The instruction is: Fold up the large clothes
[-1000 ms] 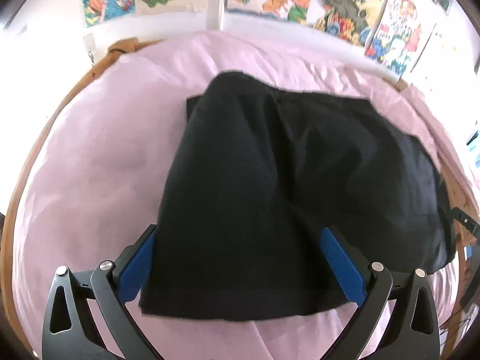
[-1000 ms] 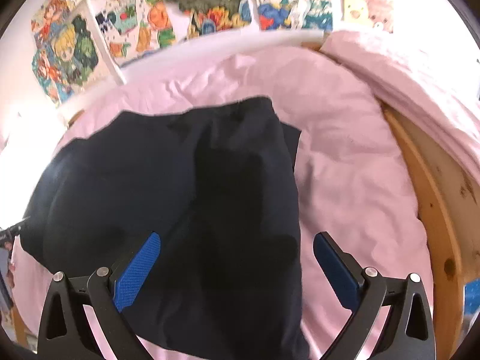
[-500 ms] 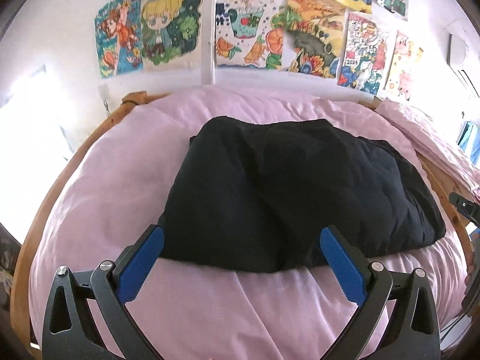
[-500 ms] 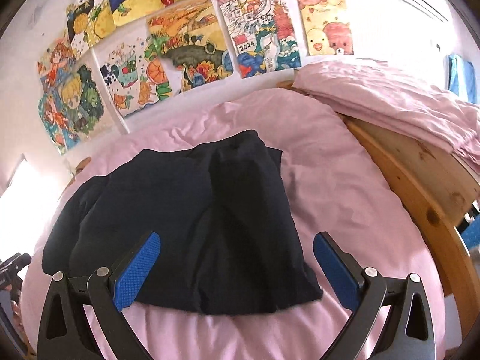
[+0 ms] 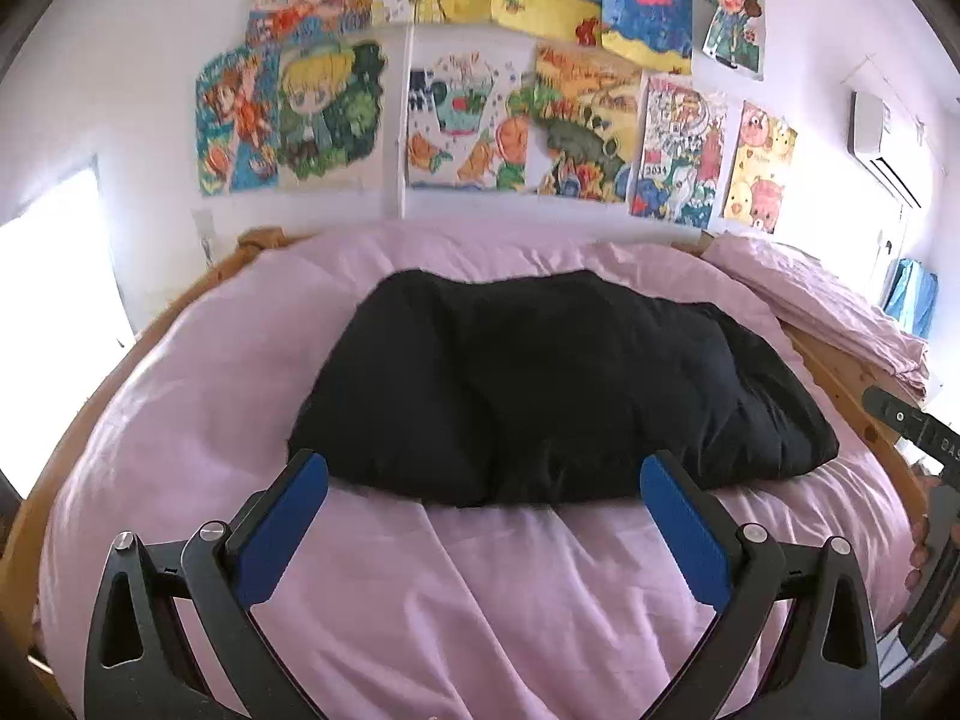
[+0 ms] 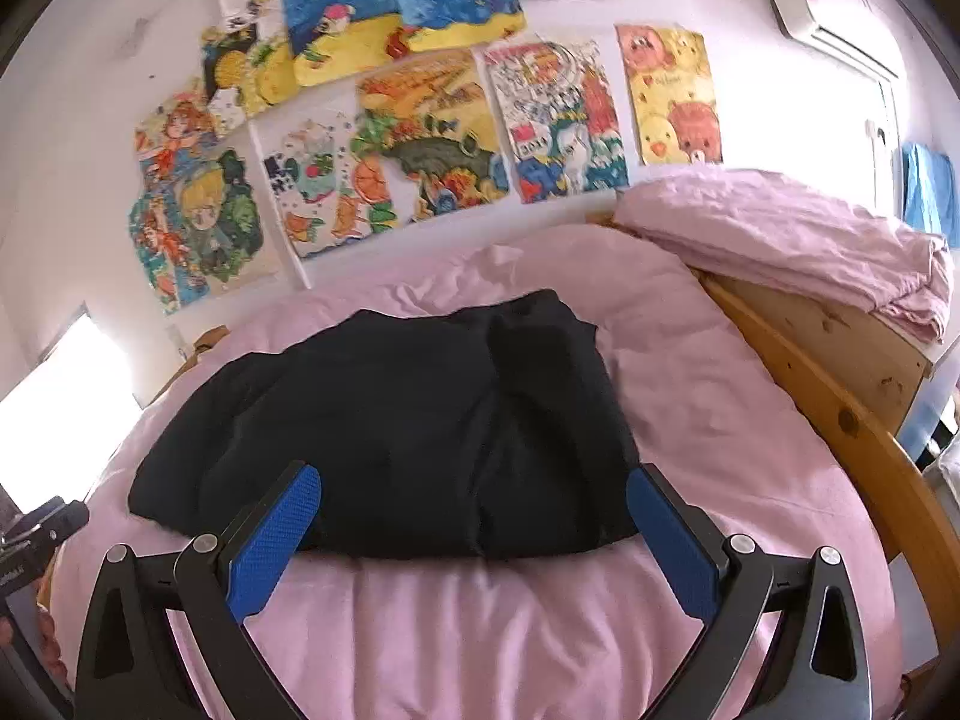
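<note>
A black garment [image 5: 552, 390] lies folded into a rough rectangle on the pink bed sheet [image 5: 480, 588]. It also shows in the right wrist view [image 6: 408, 438]. My left gripper [image 5: 483, 468] is open and empty, held back from the garment's near edge and above the sheet. My right gripper [image 6: 474, 480] is open and empty, at the garment's near edge toward its right side. Neither gripper touches the cloth.
A wooden bed frame [image 6: 840, 420] curves round the mattress. A folded pink quilt [image 6: 792, 240] lies at the far right. Drawings [image 5: 480, 120] cover the wall behind. The other gripper's body shows at the right edge [image 5: 918, 426] and at the left edge [image 6: 36, 534].
Both grippers have pulled back and up from the garment, so the wall now shows. The garment lies where it was. Both grippers stayed open.
</note>
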{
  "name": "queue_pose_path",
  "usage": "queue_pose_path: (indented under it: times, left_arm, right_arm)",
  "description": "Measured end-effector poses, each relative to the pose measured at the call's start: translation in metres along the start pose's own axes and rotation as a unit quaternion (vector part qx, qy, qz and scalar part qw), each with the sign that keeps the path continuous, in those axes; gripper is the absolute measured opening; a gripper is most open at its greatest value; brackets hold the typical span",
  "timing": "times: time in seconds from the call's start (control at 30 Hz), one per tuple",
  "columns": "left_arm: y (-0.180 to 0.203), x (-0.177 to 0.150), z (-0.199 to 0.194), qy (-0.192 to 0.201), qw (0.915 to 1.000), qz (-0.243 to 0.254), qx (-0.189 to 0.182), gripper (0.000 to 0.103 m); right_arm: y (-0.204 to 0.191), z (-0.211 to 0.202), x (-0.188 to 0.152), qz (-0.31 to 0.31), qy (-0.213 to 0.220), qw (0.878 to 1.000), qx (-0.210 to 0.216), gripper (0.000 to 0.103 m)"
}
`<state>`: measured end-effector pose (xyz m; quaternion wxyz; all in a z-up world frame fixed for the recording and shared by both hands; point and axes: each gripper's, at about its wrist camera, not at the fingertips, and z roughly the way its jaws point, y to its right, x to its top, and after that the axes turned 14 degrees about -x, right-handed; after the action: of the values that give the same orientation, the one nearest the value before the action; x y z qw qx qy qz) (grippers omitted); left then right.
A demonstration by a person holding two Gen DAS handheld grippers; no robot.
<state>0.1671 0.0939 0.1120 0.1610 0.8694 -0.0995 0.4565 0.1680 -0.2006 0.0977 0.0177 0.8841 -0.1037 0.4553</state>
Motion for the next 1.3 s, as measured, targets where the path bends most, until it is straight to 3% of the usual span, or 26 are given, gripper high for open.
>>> queue_pose_path:
  times: [0.17, 0.5, 0.93, 1.3]
  left_arm:
    - [0.016, -0.011, -0.005, 0.007, 0.9992, 0.031, 0.022, 0.102]
    - [0.016, -0.032, -0.018, 0.038, 0.9991, 0.014, 0.015, 0.102]
    - [0.025, -0.05, -0.039, 0.083, 0.9954, 0.034, 0.032, 0.102]
    - [0.027, -0.072, -0.034, 0.056, 0.9979, 0.021, 0.027, 0.102]
  right_arm:
    - [-0.018, -0.019, -0.015, -0.033, 0.034, 0.999, 0.002, 0.103]
    - [-0.029, -0.049, -0.036, -0.049, 0.09, 0.995, -0.007, 0.103]
    - [-0.037, -0.067, -0.06, -0.059, 0.104, 0.993, -0.002, 0.103]
    - [-0.042, -0.074, -0.081, -0.057, 0.106, 0.993, 0.002, 0.103]
